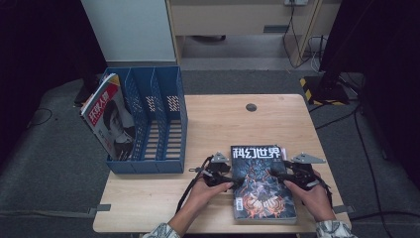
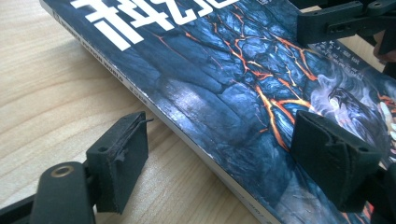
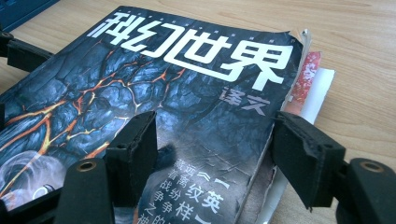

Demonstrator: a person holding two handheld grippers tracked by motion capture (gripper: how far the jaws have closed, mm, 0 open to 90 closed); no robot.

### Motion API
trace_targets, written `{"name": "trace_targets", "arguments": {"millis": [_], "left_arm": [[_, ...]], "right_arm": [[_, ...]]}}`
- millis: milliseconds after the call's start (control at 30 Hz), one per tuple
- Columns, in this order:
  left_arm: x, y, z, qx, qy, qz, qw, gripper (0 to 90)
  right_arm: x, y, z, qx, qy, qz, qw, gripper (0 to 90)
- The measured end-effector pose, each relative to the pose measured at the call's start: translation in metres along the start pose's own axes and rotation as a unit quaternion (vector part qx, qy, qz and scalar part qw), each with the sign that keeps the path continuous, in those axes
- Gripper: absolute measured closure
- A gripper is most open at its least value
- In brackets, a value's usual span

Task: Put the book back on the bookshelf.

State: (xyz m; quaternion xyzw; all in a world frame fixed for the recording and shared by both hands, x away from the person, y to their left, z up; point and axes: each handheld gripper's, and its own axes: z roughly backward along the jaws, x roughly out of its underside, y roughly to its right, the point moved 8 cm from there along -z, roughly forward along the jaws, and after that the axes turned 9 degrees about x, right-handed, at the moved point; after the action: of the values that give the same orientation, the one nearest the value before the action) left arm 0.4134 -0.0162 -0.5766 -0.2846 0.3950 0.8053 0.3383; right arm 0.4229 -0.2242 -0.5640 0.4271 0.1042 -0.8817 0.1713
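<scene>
Wooden table (image 1: 218, 124); magazine (image 1: 262, 181) edges hidden under both tongs.

Office or lab corner: wooden desk (image 1: 208, 119), blue file rack (image 1: 148, 119), floor cables (image 1: 356, 129), dark curtains (image 1: 29, 44).

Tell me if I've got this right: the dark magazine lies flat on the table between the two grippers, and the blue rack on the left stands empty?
Not quite. The rack isn't empty: the high view shows a red-covered magazine leaning in its leftmost slot. The rest is right: the dark magazine lies flat on the table between the grippers.
</scene>
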Motion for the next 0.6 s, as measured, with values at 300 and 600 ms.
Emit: {"name": "trace_targets", "arguments": {"millis": [300, 600], "left_arm": [[0.002, -0.003, -0.001, 0.024, 0.000, 0.022, 0.9995, 17.1], [-0.003, -0.007, 0.006, 0.022, 0.019, 0.030, 0.9991, 31.7]], "right_arm": [[-0.003, -0.009, -0.004, -0.015, 0.005, 0.008, 0.9998, 35.4], [-0.003, -0.010, -0.004, -0.013, 0.005, 0.015, 0.9998, 36.1]]}}
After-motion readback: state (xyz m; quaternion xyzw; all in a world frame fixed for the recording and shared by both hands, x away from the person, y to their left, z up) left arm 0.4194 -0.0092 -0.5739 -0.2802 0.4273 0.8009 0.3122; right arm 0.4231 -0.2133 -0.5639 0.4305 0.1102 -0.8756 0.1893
